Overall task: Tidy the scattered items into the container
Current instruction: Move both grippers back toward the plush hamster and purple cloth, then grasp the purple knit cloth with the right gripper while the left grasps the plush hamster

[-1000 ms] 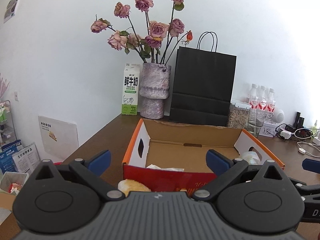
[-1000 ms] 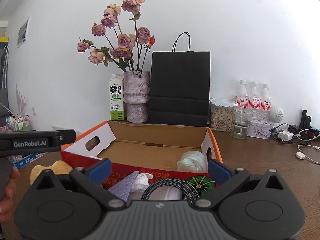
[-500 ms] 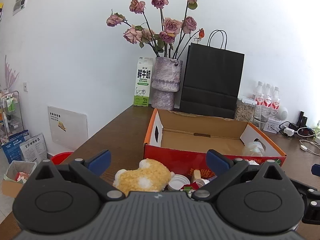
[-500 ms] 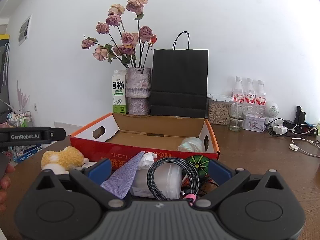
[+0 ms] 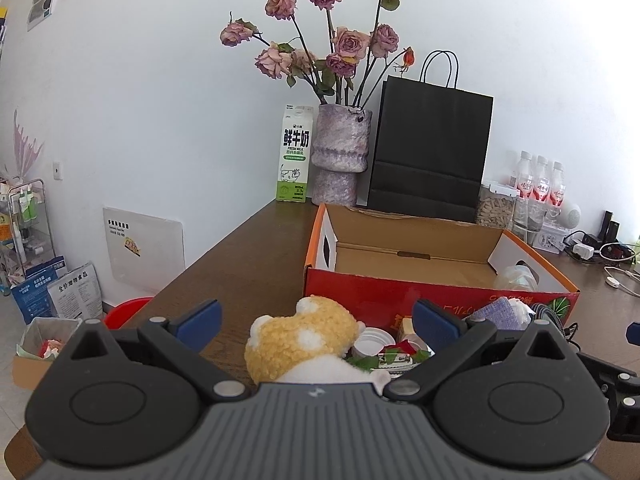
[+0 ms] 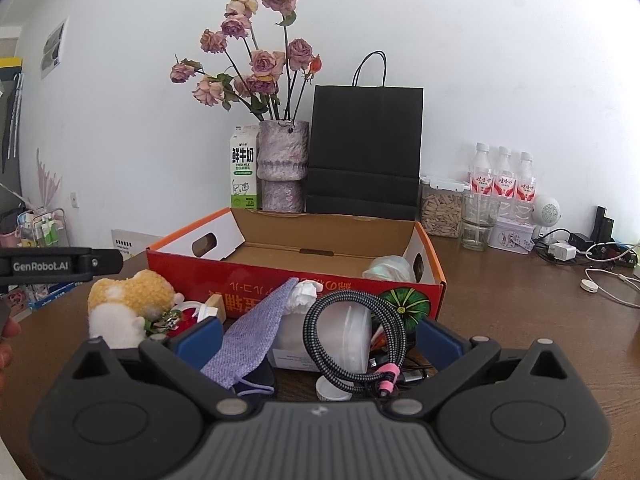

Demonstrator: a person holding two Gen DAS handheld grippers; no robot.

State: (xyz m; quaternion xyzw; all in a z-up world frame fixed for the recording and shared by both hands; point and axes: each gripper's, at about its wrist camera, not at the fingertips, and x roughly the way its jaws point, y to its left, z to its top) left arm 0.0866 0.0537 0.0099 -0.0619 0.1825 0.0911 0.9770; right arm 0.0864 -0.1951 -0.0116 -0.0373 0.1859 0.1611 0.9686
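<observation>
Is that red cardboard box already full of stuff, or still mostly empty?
Mostly empty. The red box shows bare cardboard floor, with one pale wrapped bundle in its right corner. The plush toy and coiled cable lie outside it.

Both wrist cameras are sitting low over the near edge of the brown table [image 5: 248, 248], looking forward between their own spread blue fingers toward the back wall. The left wrist view is looking from the table's left edge, close behind the yellow plush toy [image 5: 302, 334]. The right wrist view is sitting further right, close over the braided cable [image 6: 352, 340]. Both are sharing the red cardboard box [image 5: 400, 292] [image 6: 296, 276], the toy [image 6: 128, 300], and the black paper bag [image 5: 430, 152] [image 6: 366, 148].
</observation>
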